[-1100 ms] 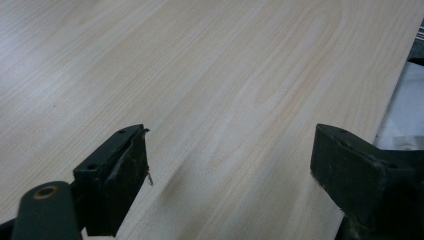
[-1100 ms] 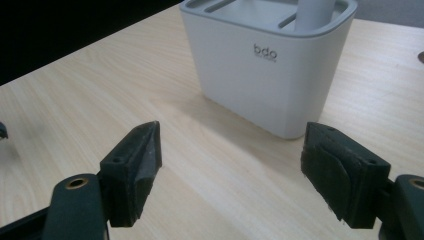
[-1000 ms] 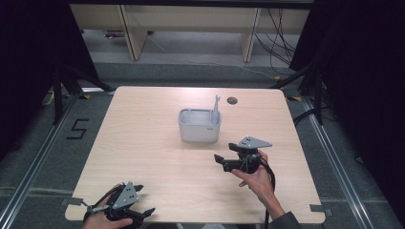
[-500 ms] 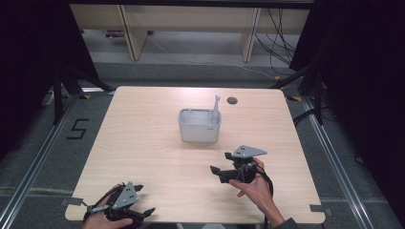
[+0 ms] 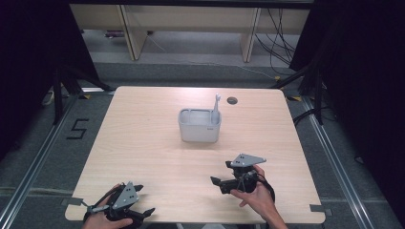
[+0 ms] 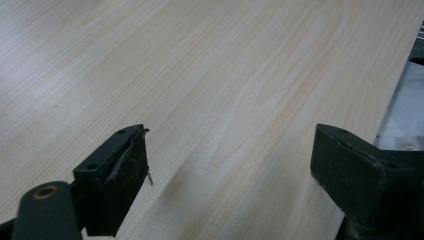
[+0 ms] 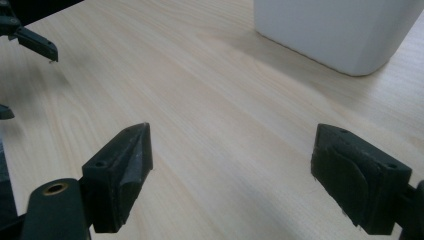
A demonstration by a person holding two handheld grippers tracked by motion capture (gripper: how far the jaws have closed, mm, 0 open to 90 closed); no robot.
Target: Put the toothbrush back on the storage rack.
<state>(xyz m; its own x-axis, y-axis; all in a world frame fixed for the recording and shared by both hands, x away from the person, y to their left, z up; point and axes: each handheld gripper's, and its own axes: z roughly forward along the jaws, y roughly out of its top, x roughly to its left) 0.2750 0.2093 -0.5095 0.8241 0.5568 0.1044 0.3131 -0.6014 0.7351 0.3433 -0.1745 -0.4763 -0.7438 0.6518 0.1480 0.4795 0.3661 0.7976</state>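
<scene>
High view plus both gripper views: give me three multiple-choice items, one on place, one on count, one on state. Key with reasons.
1. Where on the table does the white container stand?
A. near the middle
B. at the front left corner
C. off the right edge

2. How many utensils stick up out of the container?
A. none
B. one
C. three

3. How do the right gripper jaws stand?
A. shut on the container
B. shut on a spoon
C. open, nothing between them

Key:
1 A, since the high view shows it centred, a bit toward the far side.
2 B, since a single white utensil rises at its right end.
3 C, since the right gripper view shows bare wood between the wide-apart jaws, which have just been opening, with the container ahead of them.
</scene>
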